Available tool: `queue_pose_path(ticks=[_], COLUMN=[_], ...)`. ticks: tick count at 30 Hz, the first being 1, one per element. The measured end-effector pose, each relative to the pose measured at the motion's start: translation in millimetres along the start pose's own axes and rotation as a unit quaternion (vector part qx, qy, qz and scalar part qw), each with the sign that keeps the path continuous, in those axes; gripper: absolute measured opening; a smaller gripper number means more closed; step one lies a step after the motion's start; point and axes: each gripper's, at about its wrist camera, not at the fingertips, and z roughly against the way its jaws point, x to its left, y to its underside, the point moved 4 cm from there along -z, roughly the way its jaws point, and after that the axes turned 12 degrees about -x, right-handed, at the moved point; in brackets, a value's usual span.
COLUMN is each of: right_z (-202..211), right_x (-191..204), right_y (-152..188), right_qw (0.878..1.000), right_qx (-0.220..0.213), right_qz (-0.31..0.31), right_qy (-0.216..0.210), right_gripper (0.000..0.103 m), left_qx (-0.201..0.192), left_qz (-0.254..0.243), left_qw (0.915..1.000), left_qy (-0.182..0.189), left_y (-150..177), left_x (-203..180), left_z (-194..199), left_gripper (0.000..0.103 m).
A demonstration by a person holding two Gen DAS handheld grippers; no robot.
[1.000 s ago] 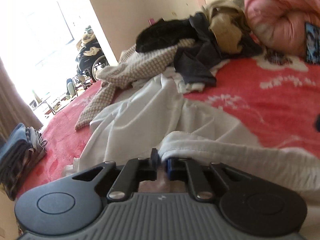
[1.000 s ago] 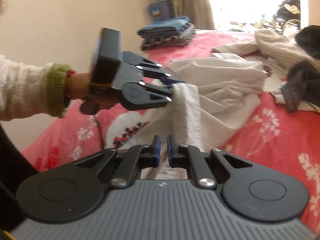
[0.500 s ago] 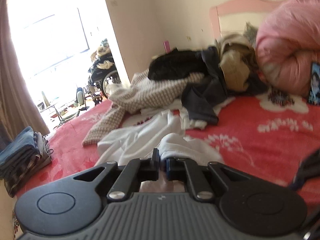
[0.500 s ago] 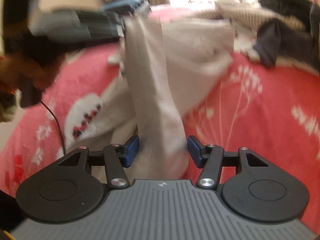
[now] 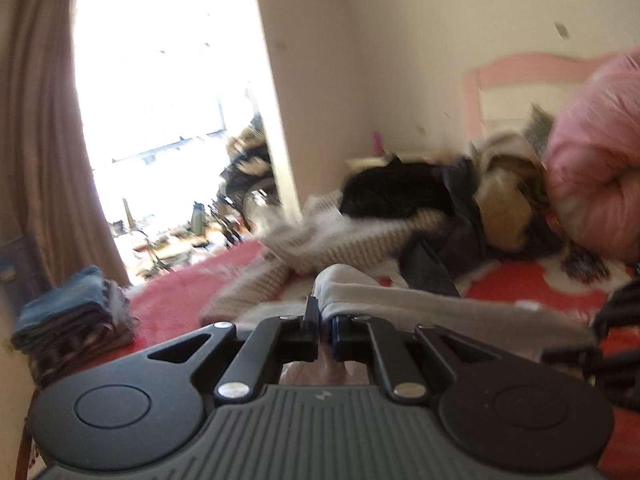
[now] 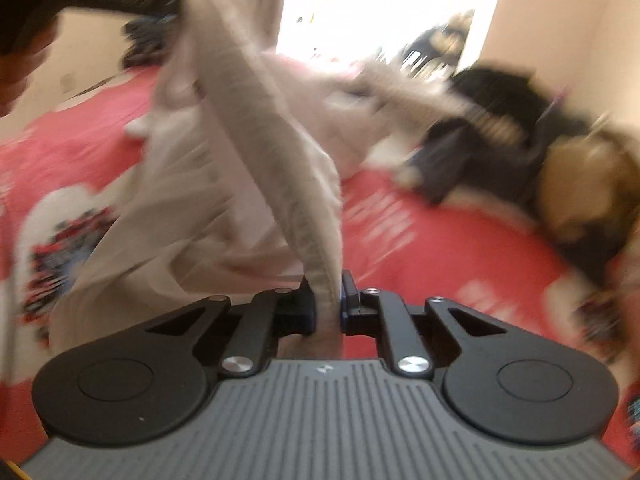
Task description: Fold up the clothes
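Right gripper clamped tight on the thick hem band of the white garment, jaws just snapped closed onto it with the cloth pinched between the pads. From that pinch, band running up and to the left, stretched taut toward the left gripper, a dark blur at the top corner of the right wrist view. Below the band, rest of the white garment sagging in loose folds down to the red floral bedspread.

Over on the left wrist view: left gripper pressed nearly shut on a rolled edge of the same white garment, fabric bunched just over the fingertips and trailing off to the right, toward a dark gripper edge at the frame's border. Underneath, more red floral bedspread.

Further back, heap of unfolded clothes on the bed: beige knitted piece in front, black item on top, dark blue and tan pieces beside it. Same heap smeared across the right side of the right wrist view. Off to the left edge, stack of folded clothes, denim blue on top. Far right, rolled pink quilt against the pink headboard. Beyond it all, tan curtain beside a blown-out bright window.
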Motion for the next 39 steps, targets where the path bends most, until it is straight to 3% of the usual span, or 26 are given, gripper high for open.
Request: queue_pose_path(ticks=[4,8,14,19,24,30,36,39], right_z=[3,14,43,77,115,170,208,200], right_x=[-25,-46,-72,-102,-144,-179,-203,-216], right_y=[-44,-104,-201,-280,-346,-390,-399,-397], right_qw=[0.991,0.967,0.931,0.903,0.88,0.845,0.816,0.811], right_qx=[-0.099,-0.204,-0.329,-0.419,-0.472,-0.516,-0.537,-0.523], right_qz=[0.057,0.105,0.118,0.081,0.019,-0.013,-0.033,-0.064], right_qy=[0.068,0.109,0.103,0.047,-0.047,-0.142,-0.214,-0.253], right_gripper=[0.008,0.007,0.007,0.007,0.007,0.007,0.007,0.007], left_qx=[-0.051,-0.109,-0.212,-0.272,-0.312,-0.325,-0.333,-0.307], left_qz=[0.025,0.03,-0.01,-0.024,-0.08,-0.131,-0.143,-0.128], left_qw=[0.9976,0.9901,0.9682,0.9505,0.9343,0.9223,0.9167,0.9287], left_qy=[-0.04,-0.083,-0.132,-0.147,-0.154,-0.164,-0.167,-0.163], left_y=[-26,-78,-188,-281,-353,-416,-453,-448], left_x=[13,34,66,84,70,42,7,4], left_z=[6,11,43,78,125,181,206,193], left_gripper=[0.006,0.006,0.006,0.006,0.006,0.006,0.006,0.006])
